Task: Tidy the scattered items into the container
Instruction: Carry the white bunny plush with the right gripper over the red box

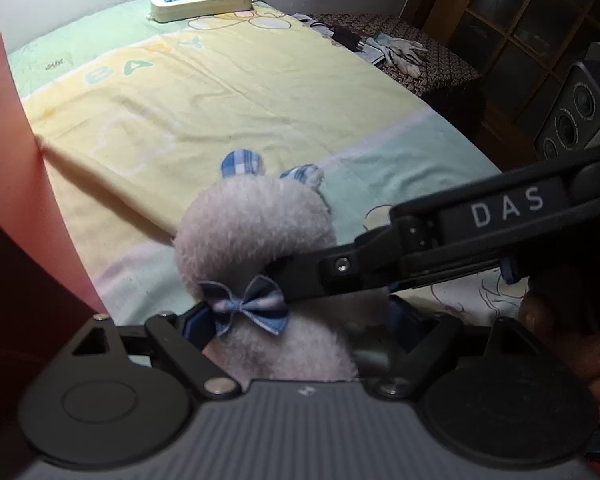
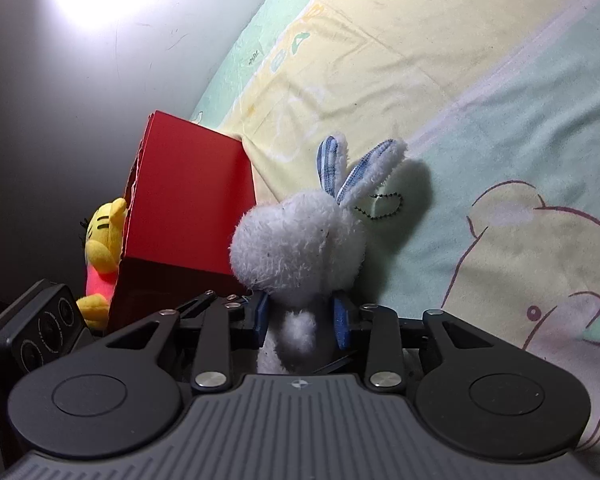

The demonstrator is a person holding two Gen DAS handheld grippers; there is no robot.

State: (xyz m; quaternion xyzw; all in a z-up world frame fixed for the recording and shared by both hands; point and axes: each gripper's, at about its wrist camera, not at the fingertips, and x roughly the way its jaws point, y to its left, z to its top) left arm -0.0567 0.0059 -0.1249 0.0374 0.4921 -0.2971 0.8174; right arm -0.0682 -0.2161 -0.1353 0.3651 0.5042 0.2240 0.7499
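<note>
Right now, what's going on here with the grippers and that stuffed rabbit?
A person is tidying toys on a bed. The white plush rabbit sits between the blue pads of both the right gripper and the left gripper, so it looks held from two sides. The red box stands just beside it, with a yellow plush toy showing at its open side. The rabbit is not in the box yet.

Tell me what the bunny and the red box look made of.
White bunny: soft fuzzy plush, shaggy matte pile; ears and bow look like blue checked woven cloth. Red box: probably cardboard, smooth matte faces, sharp folded corner, a ragged torn-looking top edge.
</note>
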